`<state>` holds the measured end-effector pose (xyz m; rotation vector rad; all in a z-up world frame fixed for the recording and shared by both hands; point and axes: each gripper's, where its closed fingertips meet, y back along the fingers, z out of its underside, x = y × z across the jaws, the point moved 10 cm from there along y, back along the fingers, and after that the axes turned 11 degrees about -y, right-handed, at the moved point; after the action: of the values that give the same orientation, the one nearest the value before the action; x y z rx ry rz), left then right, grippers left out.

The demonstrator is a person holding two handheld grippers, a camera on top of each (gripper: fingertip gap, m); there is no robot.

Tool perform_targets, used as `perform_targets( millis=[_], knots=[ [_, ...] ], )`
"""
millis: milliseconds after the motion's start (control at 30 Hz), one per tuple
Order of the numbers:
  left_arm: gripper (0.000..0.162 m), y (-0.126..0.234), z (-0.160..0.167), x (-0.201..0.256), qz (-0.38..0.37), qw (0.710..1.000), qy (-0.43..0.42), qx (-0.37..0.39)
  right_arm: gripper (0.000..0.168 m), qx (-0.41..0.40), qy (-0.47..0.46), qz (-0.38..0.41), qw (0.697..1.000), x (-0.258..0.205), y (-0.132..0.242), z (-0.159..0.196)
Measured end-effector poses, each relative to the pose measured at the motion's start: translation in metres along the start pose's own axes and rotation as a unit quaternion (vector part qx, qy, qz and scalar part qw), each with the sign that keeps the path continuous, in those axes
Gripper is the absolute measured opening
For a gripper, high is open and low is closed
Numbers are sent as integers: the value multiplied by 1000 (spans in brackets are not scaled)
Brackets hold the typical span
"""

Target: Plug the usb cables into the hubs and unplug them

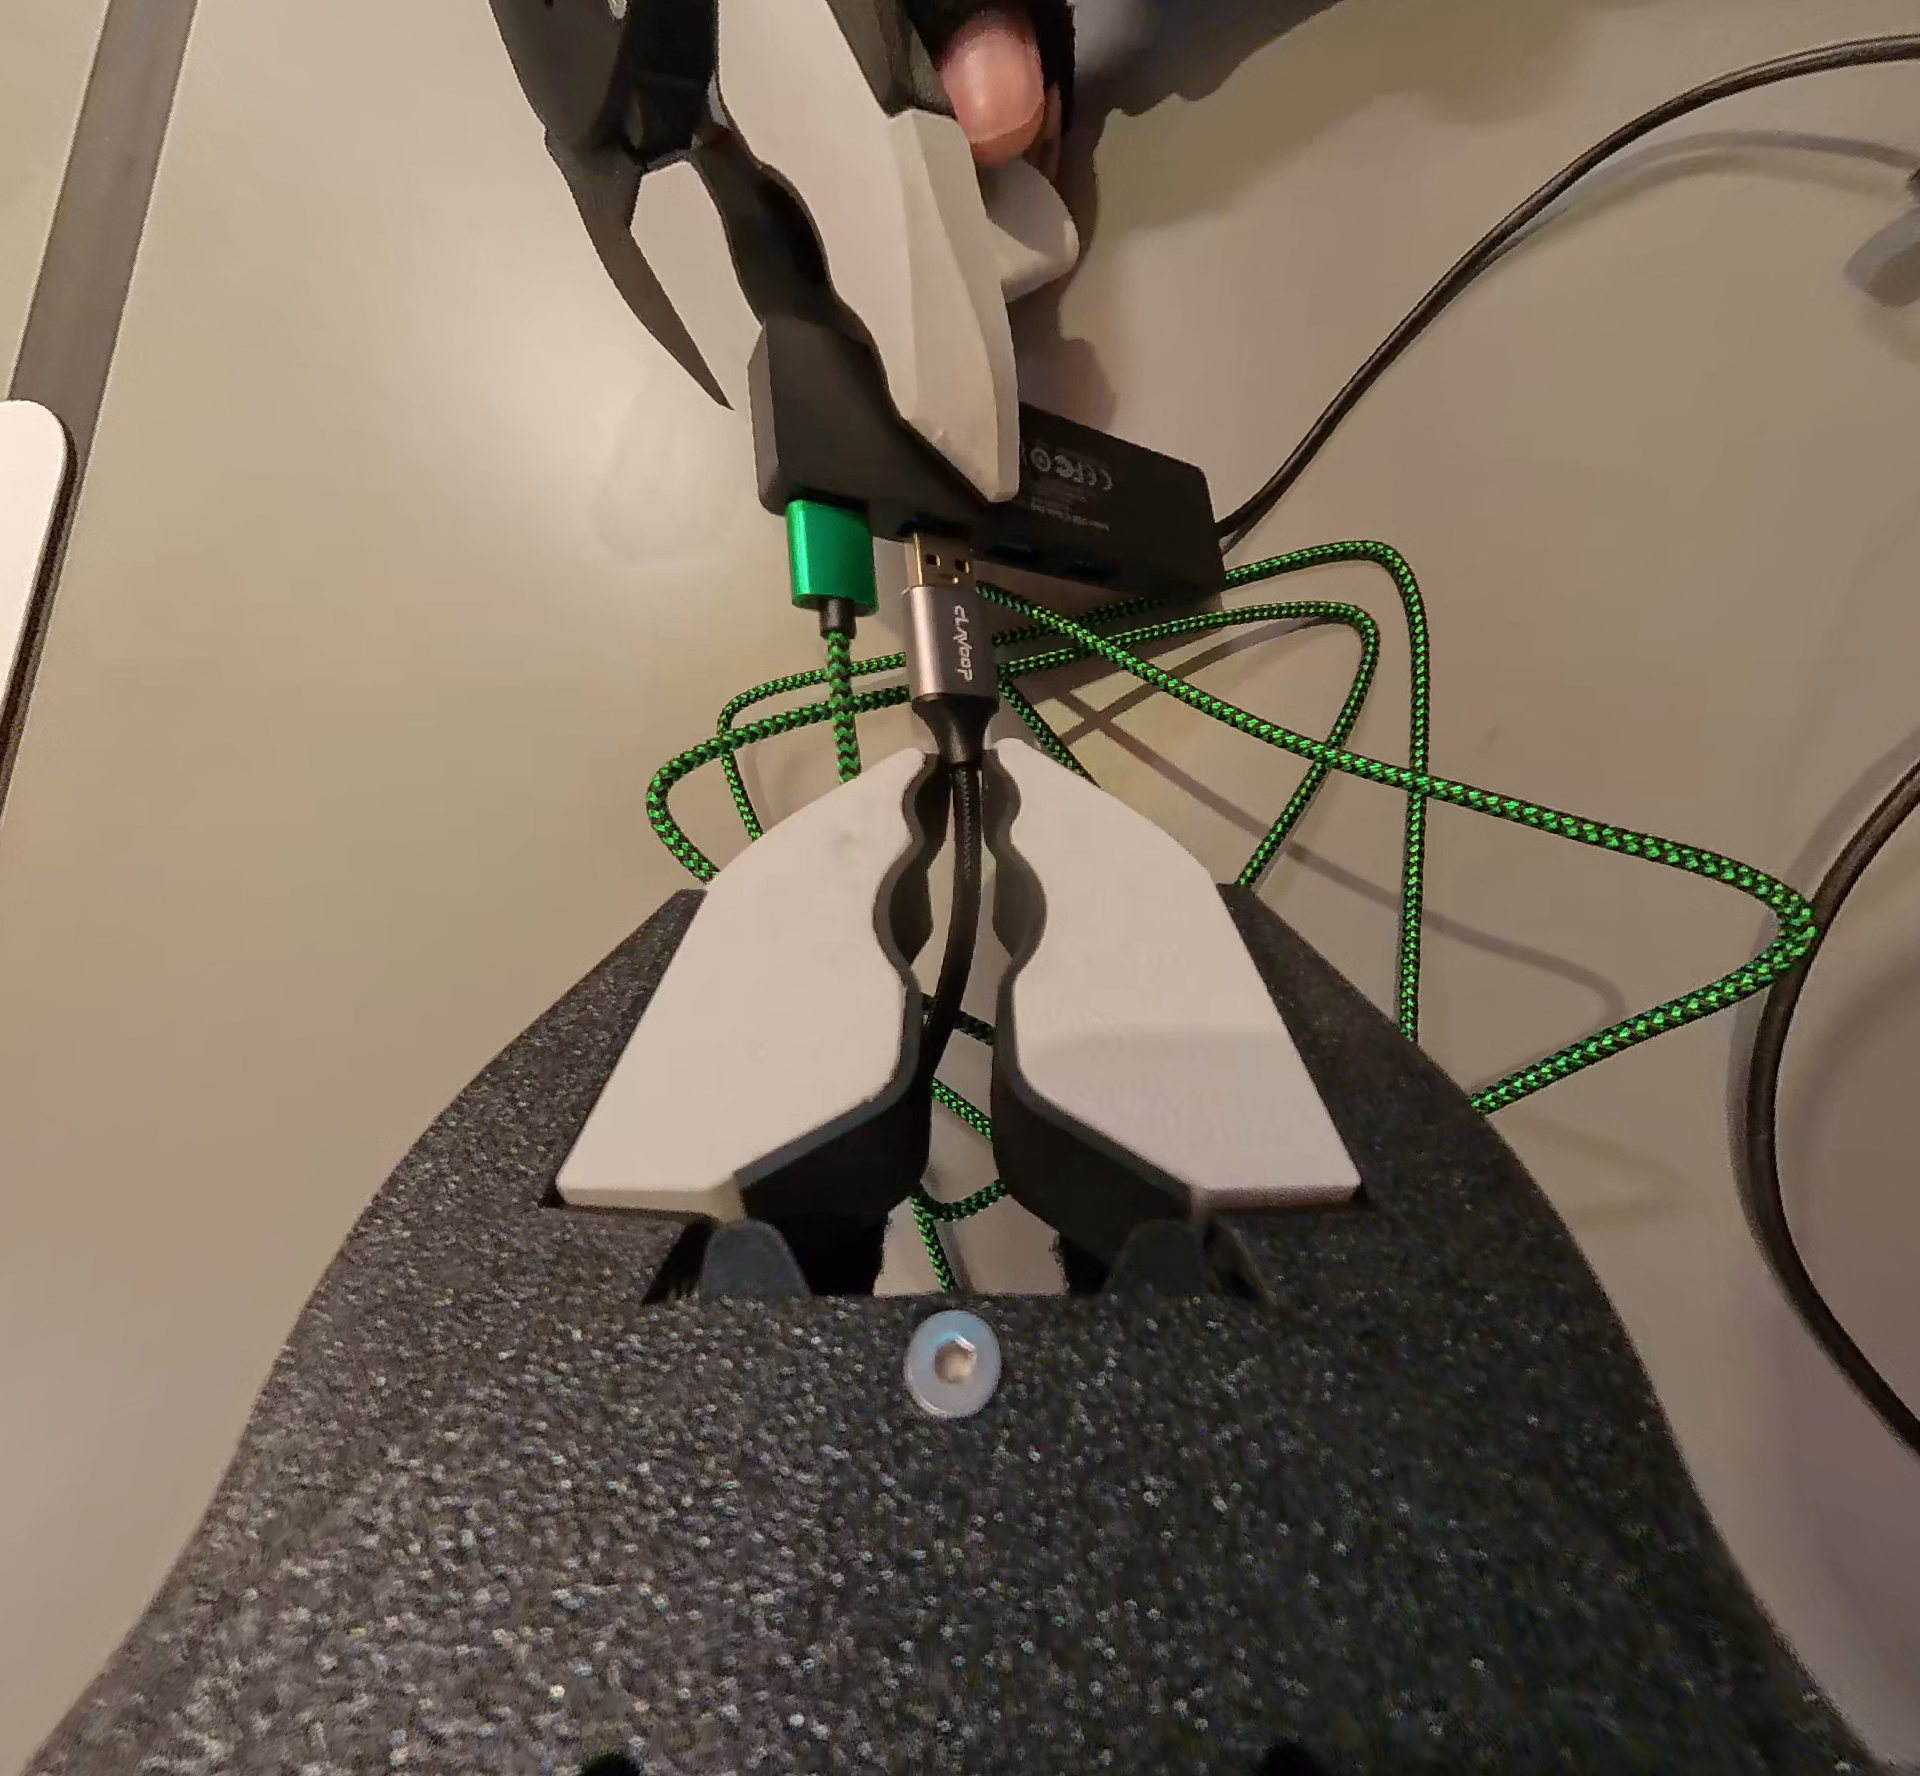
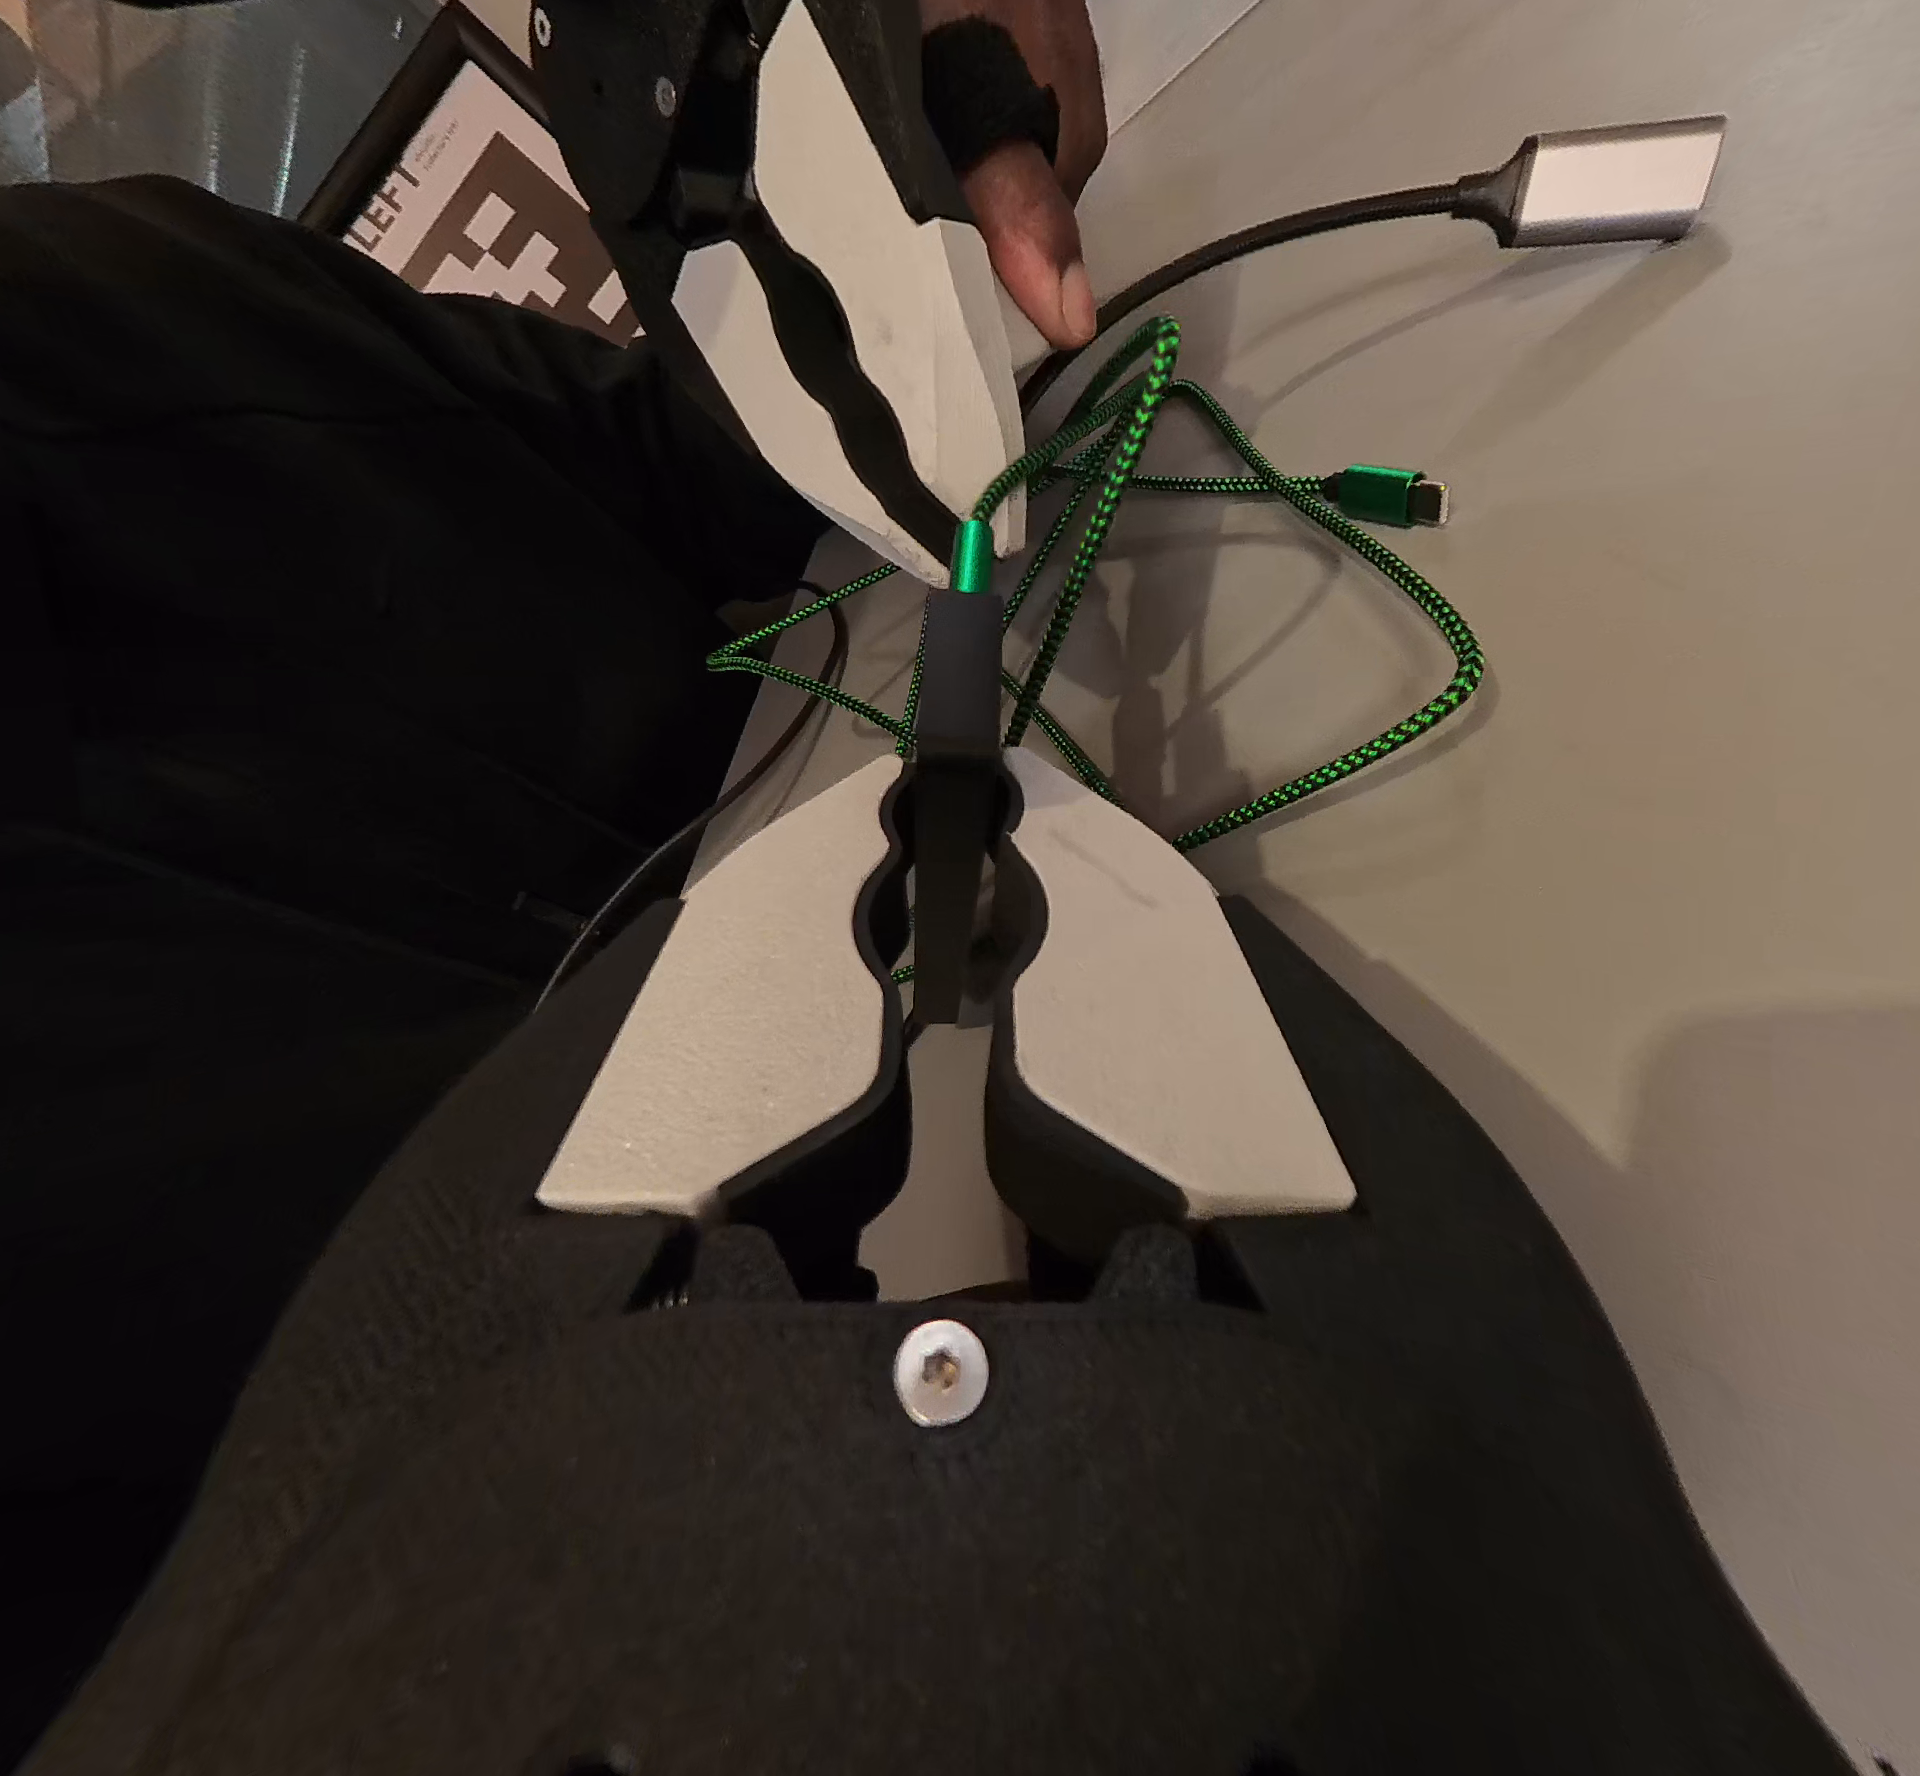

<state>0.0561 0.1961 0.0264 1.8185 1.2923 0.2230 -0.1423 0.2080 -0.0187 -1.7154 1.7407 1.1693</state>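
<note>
My right gripper (image 2: 951, 770) is shut on a black USB hub (image 2: 951, 687), seen edge-on. In the left wrist view it (image 1: 914, 396) clamps the hub (image 1: 1101, 500) from above, just over the table. A green plug (image 1: 828, 554) sits in the hub's leftmost port, and its green braided cable (image 1: 1351, 760) loops on the table. My left gripper (image 1: 958, 755) is shut on a black braided cable (image 1: 956, 853) just behind its grey USB plug (image 1: 943, 635). The plug's metal tip (image 1: 935, 565) is at the mouth of the second port, mostly showing.
A silver adapter (image 2: 1610, 178) on a dark cable lies farther off on the beige table (image 2: 1662, 687). The green cable's free small plug (image 2: 1392, 492) lies near it. Black cables (image 1: 1455, 272) run off to the right. A person's dark clothing (image 2: 312, 635) is at the table edge. Tip to tip, the grippers are about 5 cm apart.
</note>
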Motion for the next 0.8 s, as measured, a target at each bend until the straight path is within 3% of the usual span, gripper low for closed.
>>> perform_targets(
  millis=[800],
  knots=[
    [6,3,-7,10,7,997,-81,13,10,-31,26,10,999,-11,-5,1]
  ],
)
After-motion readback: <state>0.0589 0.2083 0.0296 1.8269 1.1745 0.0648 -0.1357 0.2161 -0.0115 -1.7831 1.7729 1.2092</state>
